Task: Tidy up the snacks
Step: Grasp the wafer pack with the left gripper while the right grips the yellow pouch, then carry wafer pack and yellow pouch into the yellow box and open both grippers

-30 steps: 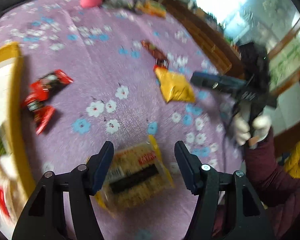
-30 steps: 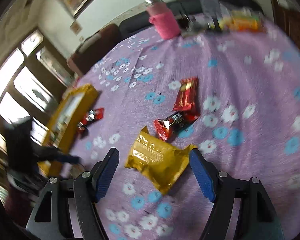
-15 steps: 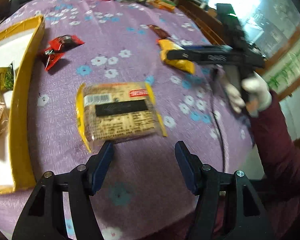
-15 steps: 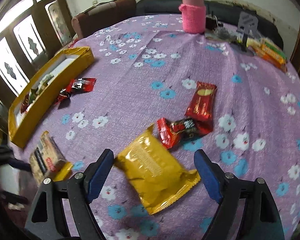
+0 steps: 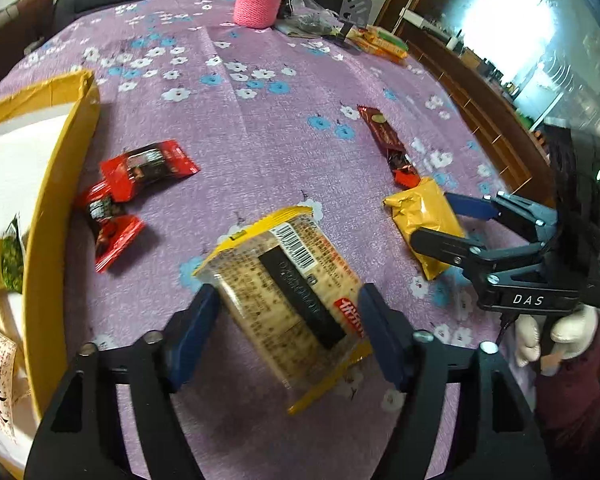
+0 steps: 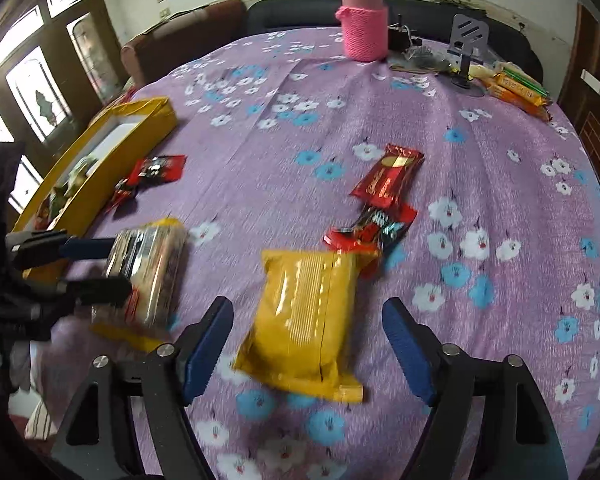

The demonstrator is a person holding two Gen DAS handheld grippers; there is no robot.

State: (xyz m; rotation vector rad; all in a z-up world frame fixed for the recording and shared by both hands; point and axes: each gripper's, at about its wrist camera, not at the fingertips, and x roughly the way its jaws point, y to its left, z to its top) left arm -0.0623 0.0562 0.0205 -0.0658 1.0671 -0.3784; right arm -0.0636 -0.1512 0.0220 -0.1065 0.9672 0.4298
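A clear cracker pack with yellow ends (image 5: 291, 292) lies on the purple flowered tablecloth between the open jaws of my left gripper (image 5: 289, 320); it also shows in the right wrist view (image 6: 147, 268). A yellow snack bag (image 6: 304, 312) lies between the open jaws of my right gripper (image 6: 308, 336); it also shows in the left wrist view (image 5: 424, 216). Red wrappers (image 5: 139, 168) lie beside the yellow box (image 5: 55, 184), which holds several packets. A red bar (image 6: 388, 180) and a red-black wrapper (image 6: 376, 228) lie beyond the yellow bag.
A pink-sleeved flask (image 6: 364, 28) stands at the far edge of the table. A grey phone stand (image 6: 466, 48), a dark bag and orange packets (image 6: 516, 88) lie at the far right. A dark sofa runs behind the table.
My left gripper has moved forward so the cracker pack now lies between its jaws. My right gripper has closed in on the yellow bag, which now lies between its jaws.
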